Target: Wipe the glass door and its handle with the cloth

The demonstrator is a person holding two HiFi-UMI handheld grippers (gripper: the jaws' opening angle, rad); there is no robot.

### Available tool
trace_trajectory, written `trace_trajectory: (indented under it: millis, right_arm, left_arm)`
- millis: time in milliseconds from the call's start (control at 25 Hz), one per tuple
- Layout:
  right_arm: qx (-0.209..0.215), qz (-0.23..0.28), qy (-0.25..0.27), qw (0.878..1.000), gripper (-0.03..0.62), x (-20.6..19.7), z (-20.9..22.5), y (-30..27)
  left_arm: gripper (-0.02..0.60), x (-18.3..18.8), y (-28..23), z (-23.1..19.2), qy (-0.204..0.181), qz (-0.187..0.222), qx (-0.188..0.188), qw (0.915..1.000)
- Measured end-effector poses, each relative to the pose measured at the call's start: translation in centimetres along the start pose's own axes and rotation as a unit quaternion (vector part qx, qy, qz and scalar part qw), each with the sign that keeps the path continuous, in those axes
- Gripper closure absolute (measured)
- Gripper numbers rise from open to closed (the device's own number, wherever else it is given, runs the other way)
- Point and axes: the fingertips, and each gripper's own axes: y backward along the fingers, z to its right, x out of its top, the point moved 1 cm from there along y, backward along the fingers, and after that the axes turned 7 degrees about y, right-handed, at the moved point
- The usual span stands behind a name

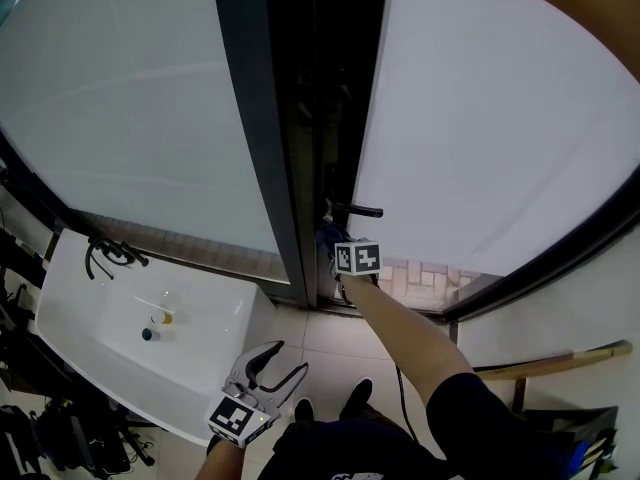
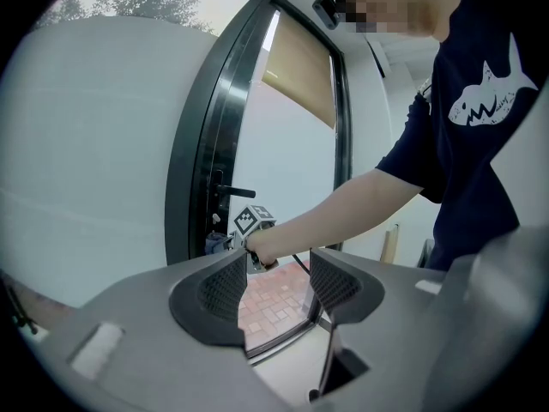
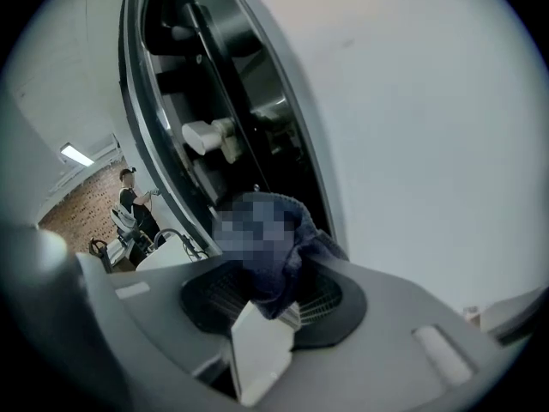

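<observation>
The frosted glass door (image 1: 480,118) stands ajar, with its black lever handle (image 1: 357,210) on the dark edge. My right gripper (image 1: 332,245) is shut on a dark blue cloth (image 3: 296,251) and holds it against the door edge just below the handle. In the right gripper view the cloth bulges out between the jaws, beside the white latch (image 3: 208,136) and the glass (image 3: 420,110). My left gripper (image 1: 268,363) hangs low and open, holding nothing. The left gripper view shows the handle (image 2: 233,192) and the right gripper's marker cube (image 2: 252,221) beyond the open left gripper (image 2: 279,283).
A white washbasin (image 1: 120,298) with a black tap (image 1: 105,253) stands at the lower left, close to my left gripper. A fixed frosted pane (image 1: 120,108) fills the left. A wooden stick (image 1: 550,361) leans at the right. A cable (image 1: 402,400) runs along the tiled floor.
</observation>
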Motion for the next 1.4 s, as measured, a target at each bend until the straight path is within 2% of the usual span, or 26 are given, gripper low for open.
trace_trajectory:
  millis: [120,280,360,600,840,960,1120,1280,1400]
  right_arm:
    - [0.019,0.013,-0.017,1.000,0.465,-0.5,-0.4,1.1]
    - [0.046,0.067,-0.037,0.996,0.465,2.5,-1.3,3.1]
    - [0.051,0.074,-0.039,0.995,0.465,3.6,-1.5,3.4]
    - [0.033,0.036,-0.021,0.999,0.465,3.1,-0.7,1.1]
    - [0.004,0.018,0.034,0.999,0.465,1.7,0.1,-0.2]
    - [0.009,0.011,0.037,0.999,0.465,1.2,0.2,-0.4]
    - [0.014,-0.024,0.036,0.999,0.465,-1.7,0.5,0.0]
    - [0.053,-0.021,0.032,0.998,0.465,-4.4,-1.6,1.9]
    - [0.093,0.009,0.044,0.995,0.464,-4.9,-4.6,5.2]
  left_arm:
    - [0.359,0.1,0.0,0.1,-0.001,0.001,-0.001,1.0000]
    - [0.359,0.5,-0.1,0.0,-0.005,0.003,-0.002,1.0000]
    - [0.358,0.6,-0.1,-0.1,-0.006,0.004,-0.002,1.0000]
    - [0.359,-0.3,0.0,-0.5,-0.004,-0.002,0.003,1.0000]
    - [0.359,-0.1,0.5,-0.7,0.001,-0.005,0.011,0.9999]
    - [0.359,-0.4,1.1,-0.8,0.000,-0.006,0.017,0.9998]
    - [0.359,-0.9,1.4,-0.6,-0.008,-0.012,0.010,0.9998]
    - [0.358,-0.4,1.6,-0.2,-0.012,-0.012,-0.003,0.9998]
    - [0.358,0.1,1.7,0.0,-0.020,-0.010,-0.014,0.9997]
